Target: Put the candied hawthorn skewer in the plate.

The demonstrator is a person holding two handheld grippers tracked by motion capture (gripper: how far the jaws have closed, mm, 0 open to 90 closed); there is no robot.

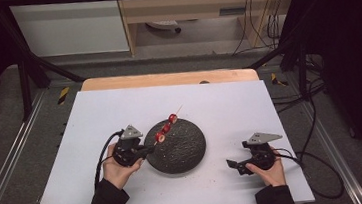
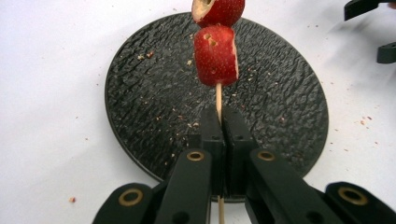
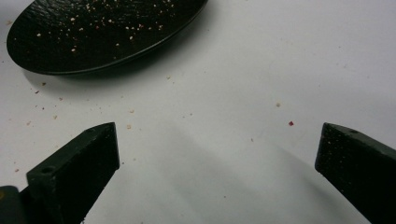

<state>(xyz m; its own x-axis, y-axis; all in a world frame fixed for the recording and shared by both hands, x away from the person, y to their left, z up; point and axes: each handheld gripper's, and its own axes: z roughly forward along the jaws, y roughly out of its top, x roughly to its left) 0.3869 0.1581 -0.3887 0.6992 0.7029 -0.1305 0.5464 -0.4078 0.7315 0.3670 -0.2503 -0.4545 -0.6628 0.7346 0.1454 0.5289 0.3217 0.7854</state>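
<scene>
High view, nearest the lower edge of the frame: a person's two dark-sleeved forearms come in, each hand holding a gripper above a white worktop [image 1: 96, 125]. At lower right the right gripper [image 1: 235, 166] has its jaws wide apart with nothing between them, hovering over bare worktop speckled with crumbs. Left of centre, the left gripper [image 1: 149, 148] has its jaws pressed together on the bare lower end of a thin wooden skewer [image 2: 218, 98], which angles up and away over a round black textured plate [image 1: 186, 151] at mid-frame. Three red strawberry pieces [image 1: 166, 127] are threaded along the skewer, with the pointed tip free beyond them toward the upper right. The plate holds only scattered crumbs and seeds. The skewer looks light, stiff but easy to snap; the fruit looks soft, wet and likely to slide or bruise, so the bare stick below the fruit seems the sound place to grip. Farther off, a wooden strip edges the worktop, with cabinets and cables beyond.
</scene>
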